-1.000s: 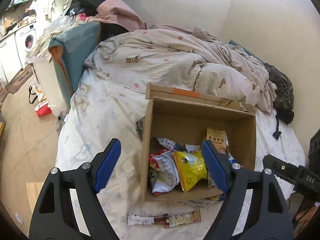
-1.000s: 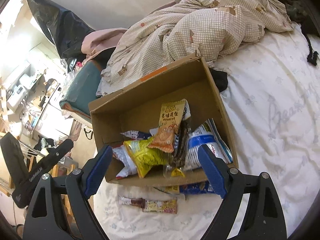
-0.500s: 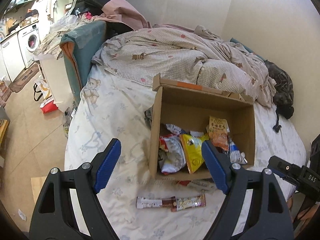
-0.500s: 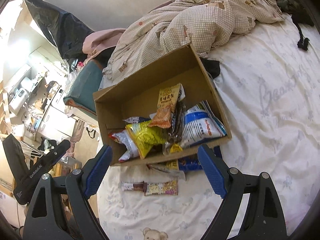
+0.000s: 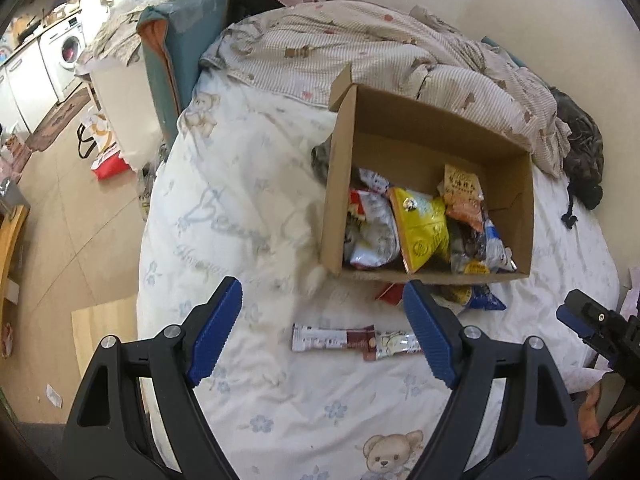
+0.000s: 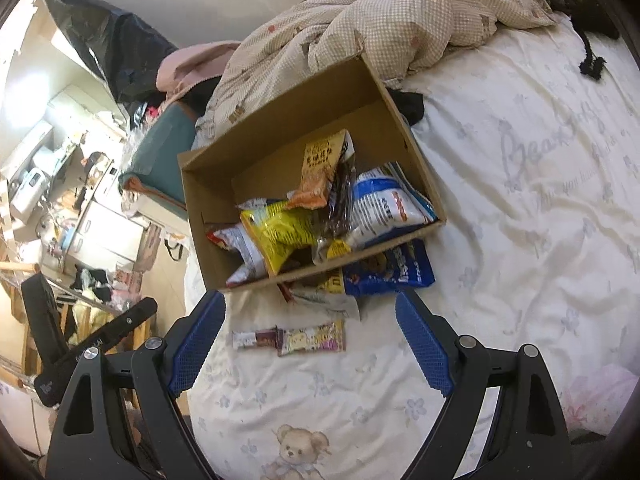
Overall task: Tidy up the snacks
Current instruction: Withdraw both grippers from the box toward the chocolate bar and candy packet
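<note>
Both jaws are spread wide and hold nothing: the left hand-held gripper (image 5: 322, 332) and the right hand-held gripper (image 6: 310, 336). The box (image 5: 420, 128) sits on the bed (image 5: 240, 200) at 12 o'clock. Two snack bars (image 6: 290, 338) lie loose between the right jaws. Next, I think: go down, pinch one.

Packets (image 6: 384, 272) at frame centre are half hidden under the cardboard box (image 6: 224, 216); their print is perhaps too small to read. Lower edge cuts off both gripper handles, upper right the dark clothing (image 5: 580, 148)
</note>
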`<state>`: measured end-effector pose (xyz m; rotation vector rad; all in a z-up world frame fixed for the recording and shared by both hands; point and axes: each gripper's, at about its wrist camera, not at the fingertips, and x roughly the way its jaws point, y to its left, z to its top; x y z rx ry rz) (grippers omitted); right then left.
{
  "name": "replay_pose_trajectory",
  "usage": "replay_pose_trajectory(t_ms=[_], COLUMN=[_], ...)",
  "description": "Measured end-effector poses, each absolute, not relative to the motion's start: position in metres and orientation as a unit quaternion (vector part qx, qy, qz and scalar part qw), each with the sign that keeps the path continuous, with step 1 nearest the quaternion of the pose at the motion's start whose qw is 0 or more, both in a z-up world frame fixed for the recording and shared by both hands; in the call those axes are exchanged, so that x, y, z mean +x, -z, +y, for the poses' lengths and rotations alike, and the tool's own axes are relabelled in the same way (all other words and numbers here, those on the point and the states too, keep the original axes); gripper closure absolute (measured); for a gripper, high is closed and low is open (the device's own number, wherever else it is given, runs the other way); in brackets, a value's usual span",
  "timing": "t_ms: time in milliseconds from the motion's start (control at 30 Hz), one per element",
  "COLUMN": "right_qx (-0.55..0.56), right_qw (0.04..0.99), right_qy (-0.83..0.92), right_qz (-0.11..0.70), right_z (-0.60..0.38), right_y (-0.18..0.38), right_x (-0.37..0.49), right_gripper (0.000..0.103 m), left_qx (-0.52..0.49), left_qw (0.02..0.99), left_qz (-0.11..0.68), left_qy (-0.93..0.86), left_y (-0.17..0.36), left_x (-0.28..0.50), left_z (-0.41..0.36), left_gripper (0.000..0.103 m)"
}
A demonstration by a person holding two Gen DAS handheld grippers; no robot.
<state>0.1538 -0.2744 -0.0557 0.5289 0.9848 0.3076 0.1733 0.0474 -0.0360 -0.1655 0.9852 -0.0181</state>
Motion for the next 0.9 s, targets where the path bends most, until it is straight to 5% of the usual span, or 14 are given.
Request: replay_pose_trajectory(t_ms=[567, 900], right_qx=[0.31, 0.296], right_qw=[0.774, 0.766], right_qy=[-0.057, -0.078], right_qz=[0.549, 0.565], right_z=[-0.314, -0.295], right_y=[0.11, 0.116], right_x=[0.158, 0.17], right_gripper=[0.013, 0.013], left_qx=[-0.154, -0.116], left_qw=[0.807, 0.755], left_qz=[0.57, 0.646], left_qy=[-0.013, -0.019], left_y=[0.098, 0.163], left_x=[0.186, 0.214], left_z=[0.059, 0.024], left_gripper=[0.023, 0.023])
